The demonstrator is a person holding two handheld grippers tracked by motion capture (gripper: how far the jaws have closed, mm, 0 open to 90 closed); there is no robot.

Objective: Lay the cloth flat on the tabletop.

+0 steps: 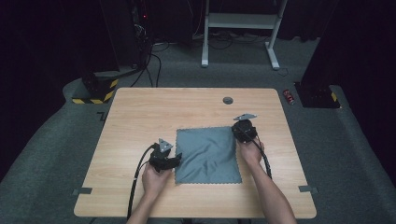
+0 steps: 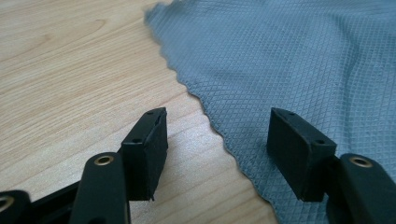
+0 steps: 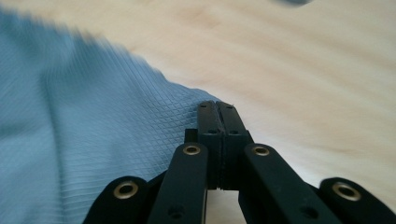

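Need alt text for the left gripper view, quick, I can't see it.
The open left gripper straddles the scalloped edge of a grey cloth lying on a wooden table, one jaw over bare wood and the other over the cloth.

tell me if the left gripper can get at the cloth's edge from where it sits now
Probably yes. The left gripper is open and its jaws straddle the scalloped edge of the grey cloth, which lies flat on the wooden table. Nothing lies between jaws and cloth.
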